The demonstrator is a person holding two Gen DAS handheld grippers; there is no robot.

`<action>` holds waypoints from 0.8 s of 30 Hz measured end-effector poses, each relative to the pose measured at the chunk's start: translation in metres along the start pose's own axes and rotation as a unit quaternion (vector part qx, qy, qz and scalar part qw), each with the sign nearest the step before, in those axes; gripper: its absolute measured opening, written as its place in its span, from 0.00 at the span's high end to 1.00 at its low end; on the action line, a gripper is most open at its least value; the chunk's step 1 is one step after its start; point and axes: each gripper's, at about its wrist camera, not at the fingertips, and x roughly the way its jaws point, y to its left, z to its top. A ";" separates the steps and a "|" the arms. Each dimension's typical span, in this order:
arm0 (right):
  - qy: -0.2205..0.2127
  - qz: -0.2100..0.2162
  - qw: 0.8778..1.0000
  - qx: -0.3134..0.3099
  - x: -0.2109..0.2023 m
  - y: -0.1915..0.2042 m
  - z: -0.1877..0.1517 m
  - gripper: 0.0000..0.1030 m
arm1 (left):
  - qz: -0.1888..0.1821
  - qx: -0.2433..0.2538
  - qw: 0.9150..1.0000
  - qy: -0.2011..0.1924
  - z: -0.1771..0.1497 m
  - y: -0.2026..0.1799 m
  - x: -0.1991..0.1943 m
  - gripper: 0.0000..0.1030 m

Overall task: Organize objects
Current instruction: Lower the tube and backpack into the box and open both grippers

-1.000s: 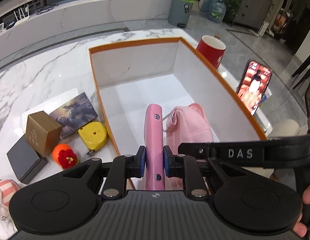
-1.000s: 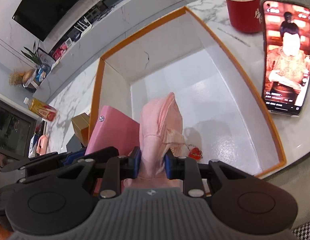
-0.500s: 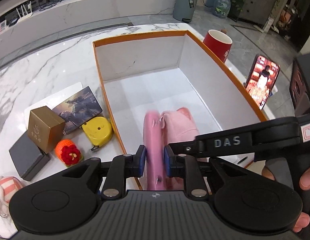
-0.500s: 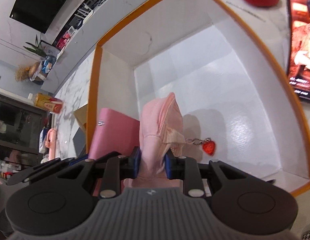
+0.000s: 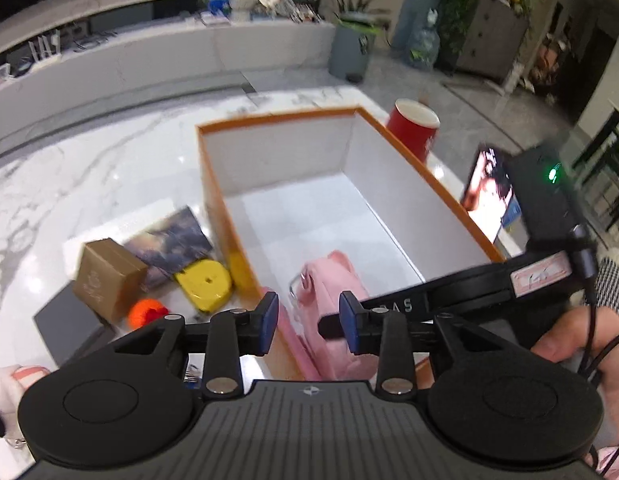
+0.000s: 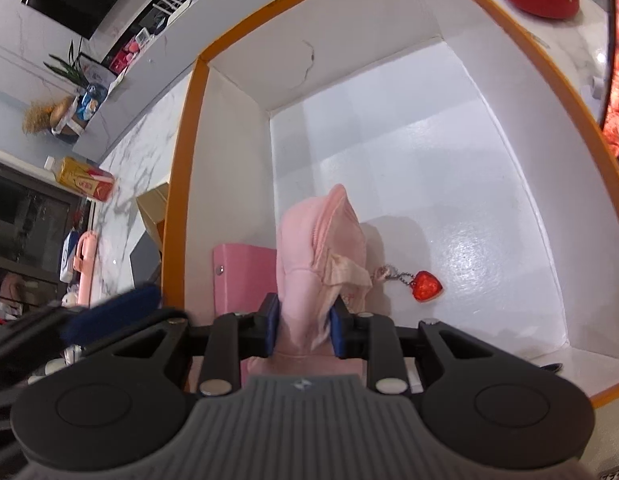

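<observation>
Marble table [image 5: 89, 176] bears orange-rimmed box [image 6: 189, 128] holding pink pouch [image 6: 321, 240]

marble table [image 5: 89, 168] | on it: orange-rim box [image 5: 269, 118], red cup [image 5: 413, 128], yellow tape [image 5: 203, 286], brown box [image 5: 107, 278]

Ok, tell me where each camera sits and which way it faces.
Left wrist: on the left gripper, jaws opening with nothing pressed between them, looking down over the orange-rimmed box; a hand on the right gripper shows at right.
Right wrist: on the right gripper, shut on the pink pouch, looking down into the box; the left gripper blurs in at left.
Both show the box, pouch, pink book and red cup.
</observation>
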 end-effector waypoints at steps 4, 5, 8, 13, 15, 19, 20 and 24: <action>0.003 -0.004 1.000 -0.009 0.005 0.006 0.001 0.72 | -0.010 -0.037 0.999 0.011 -0.003 0.017 0.002 0.61; 0.004 -0.005 1.000 -0.011 0.005 0.007 0.000 0.72 | -0.014 -0.049 0.999 0.020 -0.005 0.021 0.005 0.61; 0.011 0.002 1.000 -0.011 0.009 0.010 -0.001 0.72 | -0.039 -0.072 0.996 0.040 -0.011 0.030 0.017 0.61; 0.019 0.015 1.000 0.003 0.014 0.011 -0.002 0.73 | -0.054 -0.064 0.995 0.045 -0.013 0.030 0.025 0.75; 0.017 0.013 1.000 0.004 0.014 0.013 -0.002 0.73 | -0.058 -0.064 0.995 0.044 -0.012 0.033 0.027 0.76; 0.009 -0.002 1.000 -0.010 0.014 0.022 -0.005 0.73 | -0.065 -0.059 0.995 0.044 -0.011 0.040 0.029 0.79; 0.007 -0.006 1.000 -0.015 0.014 0.024 -0.005 0.73 | -0.069 -0.061 0.995 0.045 -0.011 0.043 0.029 0.80; 0.009 -0.013 1.000 -0.021 0.016 0.026 -0.003 0.70 | -0.081 -0.074 0.993 0.040 -0.016 0.047 0.026 0.80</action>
